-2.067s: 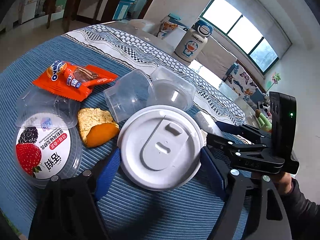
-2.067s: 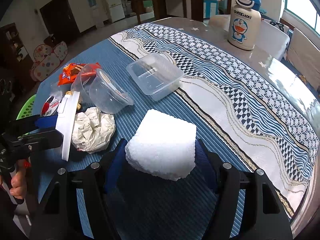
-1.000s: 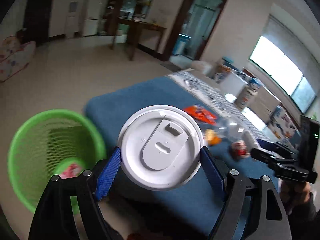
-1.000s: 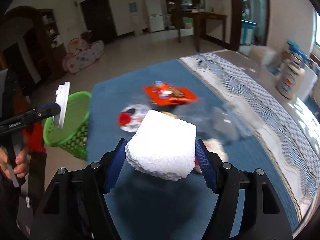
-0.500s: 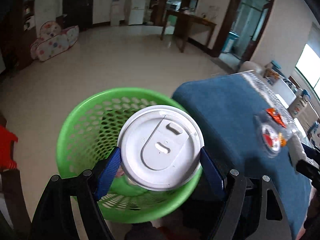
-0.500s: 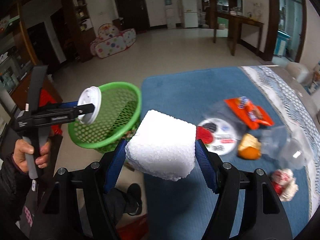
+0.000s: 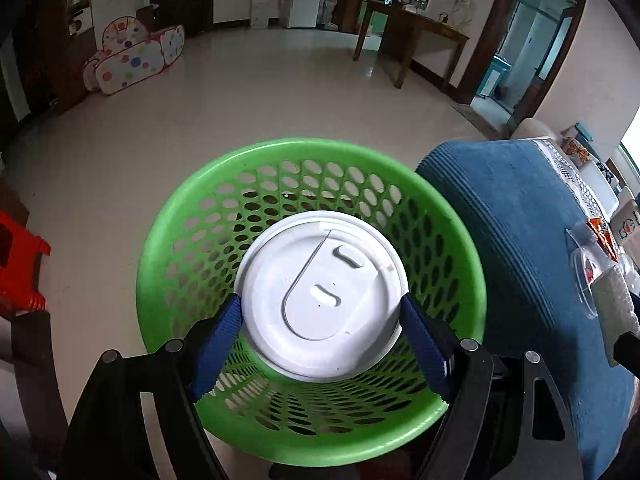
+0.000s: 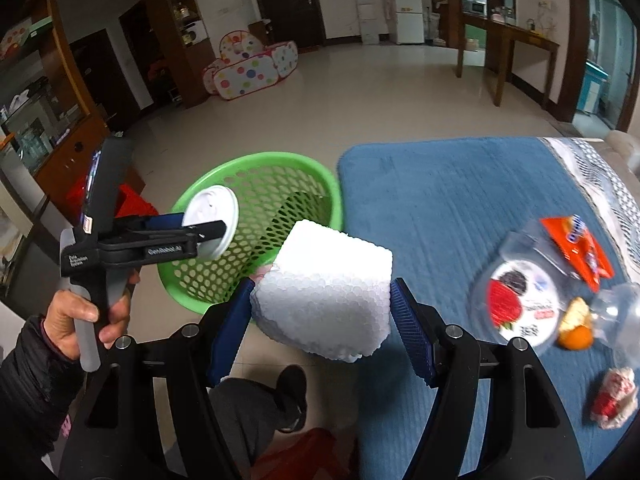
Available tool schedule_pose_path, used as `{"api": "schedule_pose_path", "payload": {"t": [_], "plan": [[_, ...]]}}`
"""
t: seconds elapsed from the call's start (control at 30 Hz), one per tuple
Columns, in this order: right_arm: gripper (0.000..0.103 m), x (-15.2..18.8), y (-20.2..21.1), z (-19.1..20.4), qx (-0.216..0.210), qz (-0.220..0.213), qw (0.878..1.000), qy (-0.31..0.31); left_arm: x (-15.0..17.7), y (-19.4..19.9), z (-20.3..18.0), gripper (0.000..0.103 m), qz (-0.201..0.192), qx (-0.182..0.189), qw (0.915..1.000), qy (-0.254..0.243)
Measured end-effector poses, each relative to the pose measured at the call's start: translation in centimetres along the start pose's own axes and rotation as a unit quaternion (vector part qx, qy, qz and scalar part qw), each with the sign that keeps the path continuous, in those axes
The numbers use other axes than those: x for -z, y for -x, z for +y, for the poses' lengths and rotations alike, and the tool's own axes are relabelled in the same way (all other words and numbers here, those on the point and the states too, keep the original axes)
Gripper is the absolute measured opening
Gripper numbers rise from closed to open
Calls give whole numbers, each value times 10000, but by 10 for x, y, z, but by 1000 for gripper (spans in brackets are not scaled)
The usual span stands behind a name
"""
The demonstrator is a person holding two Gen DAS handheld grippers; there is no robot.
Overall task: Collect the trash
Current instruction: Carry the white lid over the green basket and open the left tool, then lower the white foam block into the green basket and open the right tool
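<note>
My left gripper (image 7: 322,320) is shut on a white round cup lid (image 7: 322,294) and holds it right over the mouth of a green mesh basket (image 7: 168,236) on the floor. In the right wrist view the lid (image 8: 212,226) hangs above the basket's (image 8: 256,160) near-left rim. My right gripper (image 8: 322,316) is shut on a white foam block (image 8: 326,292), held in the air between the basket and the blue-covered table (image 8: 440,200). The foam block also shows at the right edge of the left wrist view (image 7: 614,308).
On the table lie an orange snack wrapper (image 8: 576,246), a clear yogurt lid with berries (image 8: 520,304), an orange-crusted bread piece (image 8: 576,326), a clear cup (image 8: 620,308) and a crumpled paper wad (image 8: 614,398). A red stool (image 7: 18,264) stands left of the basket.
Both grippers swung from the table toward the floor basket. The lid now sits centred over the basket's opening, and the foam block has come closer to the basket.
</note>
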State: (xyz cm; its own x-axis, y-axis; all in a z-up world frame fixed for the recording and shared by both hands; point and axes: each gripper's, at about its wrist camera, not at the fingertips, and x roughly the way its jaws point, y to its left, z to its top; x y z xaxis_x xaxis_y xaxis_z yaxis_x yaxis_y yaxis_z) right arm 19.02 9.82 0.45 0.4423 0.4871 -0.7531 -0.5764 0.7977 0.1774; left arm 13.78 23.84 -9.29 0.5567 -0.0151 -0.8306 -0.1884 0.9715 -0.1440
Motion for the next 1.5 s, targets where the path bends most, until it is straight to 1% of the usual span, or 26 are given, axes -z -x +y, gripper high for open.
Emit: {"api": "schedule_pose_path", "payload": {"t": [0.3,0.4,0.57,0.77,1.0,1.1,1.17,1.33,1.5], "plan": [[68,-9,-19,13,-150,92,9998,52,1,-7,19,77,73,-24,9998,156],[68,-8,-21,14,-181,120,9998,33,3,-9,23,83,89,-28,9997,212],[68,-12,-28,16,-224,156,9996,22,4,-6,31,84,67,26,9995,318],[68,-15,-38,27,-301,163,9994,86,5,9,43,84,-51,-34,9990,444],[69,-25,-61,45,-366,181,9989,215,8,35,62,85,-251,-103,9976,631],[69,-29,-70,51,-464,200,9985,199,10,46,68,85,-350,-113,9970,688],[70,-31,-75,53,-508,202,9983,187,10,51,72,85,-375,-115,9966,718],[79,-28,-75,54,-565,150,9982,150,11,56,74,85,-376,-105,9966,723],[80,-22,-57,46,-516,55,9986,62,10,56,65,85,-374,-58,9967,722]]}}
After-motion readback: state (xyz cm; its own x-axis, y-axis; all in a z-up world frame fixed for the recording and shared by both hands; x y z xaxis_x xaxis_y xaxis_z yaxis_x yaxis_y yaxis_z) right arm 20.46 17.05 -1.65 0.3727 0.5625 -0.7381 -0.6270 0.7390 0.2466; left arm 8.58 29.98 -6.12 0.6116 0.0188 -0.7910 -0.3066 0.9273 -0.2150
